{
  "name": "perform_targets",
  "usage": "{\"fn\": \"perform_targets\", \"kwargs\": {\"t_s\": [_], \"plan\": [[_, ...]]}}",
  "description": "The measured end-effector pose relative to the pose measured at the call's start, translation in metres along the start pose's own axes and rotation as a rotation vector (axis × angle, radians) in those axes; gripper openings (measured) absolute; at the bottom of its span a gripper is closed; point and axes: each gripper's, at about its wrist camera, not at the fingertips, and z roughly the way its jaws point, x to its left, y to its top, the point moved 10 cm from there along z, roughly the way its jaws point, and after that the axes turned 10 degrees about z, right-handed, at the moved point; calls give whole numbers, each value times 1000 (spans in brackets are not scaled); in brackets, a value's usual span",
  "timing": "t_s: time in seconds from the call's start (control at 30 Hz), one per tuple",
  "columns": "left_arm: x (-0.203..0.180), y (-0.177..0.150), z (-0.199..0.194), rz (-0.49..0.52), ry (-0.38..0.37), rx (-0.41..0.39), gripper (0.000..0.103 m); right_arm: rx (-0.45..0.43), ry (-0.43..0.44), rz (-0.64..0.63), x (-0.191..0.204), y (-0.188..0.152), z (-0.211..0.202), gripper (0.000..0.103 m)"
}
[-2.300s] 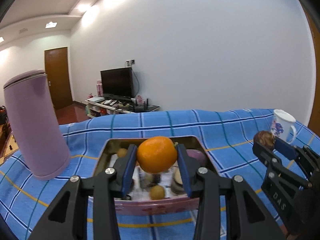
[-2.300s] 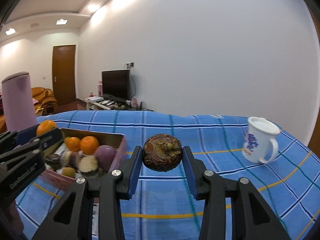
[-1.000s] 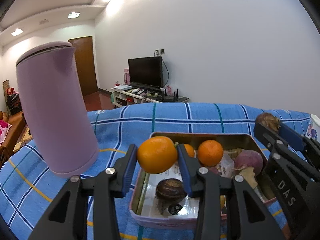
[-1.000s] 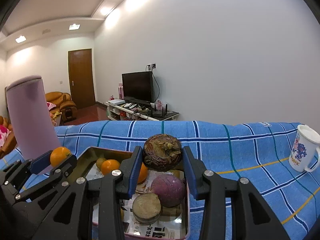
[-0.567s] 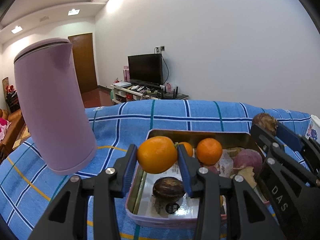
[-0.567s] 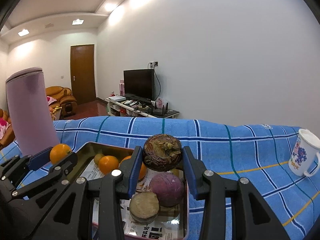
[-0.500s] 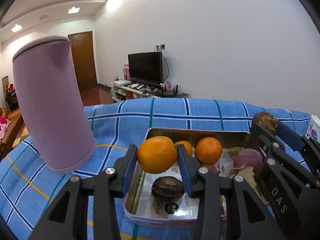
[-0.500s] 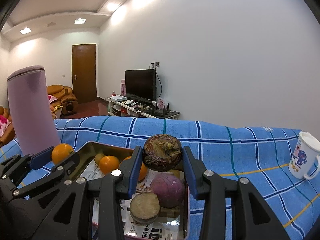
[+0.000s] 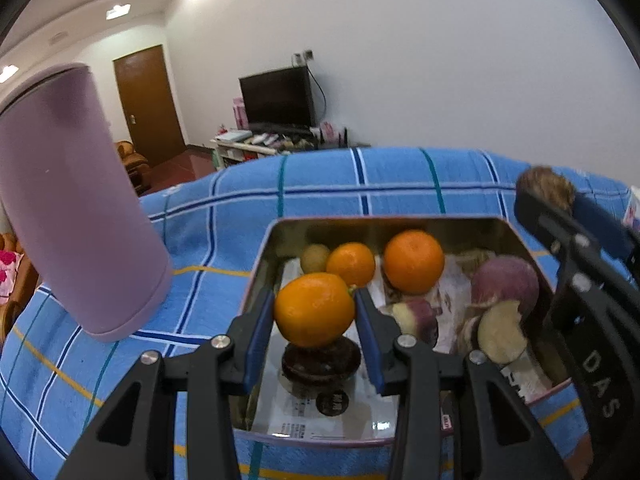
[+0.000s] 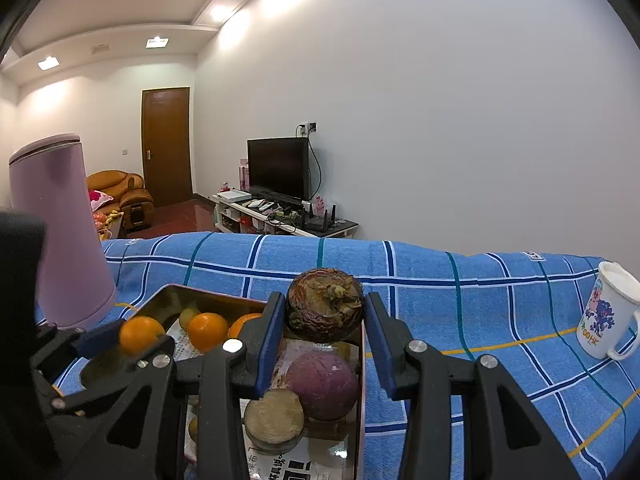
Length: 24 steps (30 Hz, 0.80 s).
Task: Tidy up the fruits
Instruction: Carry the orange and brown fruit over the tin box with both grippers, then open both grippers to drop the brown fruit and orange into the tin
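Note:
A metal tin (image 9: pixel 276 236) lined with printed paper sits on the blue checked cloth and holds several fruits: two oranges (image 9: pixel 414 261), a small green fruit (image 9: pixel 314 258), a purple round fruit (image 9: pixel 504 284) and a dark brown fruit (image 9: pixel 320 362). My left gripper (image 9: pixel 315 318) is shut on an orange (image 9: pixel 314 310) just above the tin's left part. My right gripper (image 10: pixel 325 322) is shut on a brown mangosteen (image 10: pixel 325 304), held over the tin's (image 10: pixel 168 292) right side above the purple fruit (image 10: pixel 322 386). The right gripper also shows at the right edge of the left wrist view.
A tall lilac tumbler (image 9: pixel 76 200) stands on the cloth left of the tin. A white printed mug (image 10: pixel 608 316) stands far right. The blue cloth (image 10: pixel 460 312) stretches between tin and mug. A TV stand, a door and a sofa lie beyond the table.
My left gripper has dipped down and forward with the orange, now low over the tin's left part. The right gripper holds the mangosteen in the same place.

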Motion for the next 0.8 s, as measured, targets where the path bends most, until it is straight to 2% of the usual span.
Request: {"fn": "perform_targets", "kwargs": {"t_s": [0.2,0.43,0.63,0.8], "plan": [[0,-1,-2,-20,-21,-5,43,1,3,-8,1,0,1,43],[14,-2,-3,-114,-54,-29,43,5,-6,-7,1,0,2,43],[18,9,2,-84,-49,-62,43,109,45,59,9,-11,17,43],[19,9,4,-71,-27,-59,43,151,47,62,12,-18,25,43]]}}
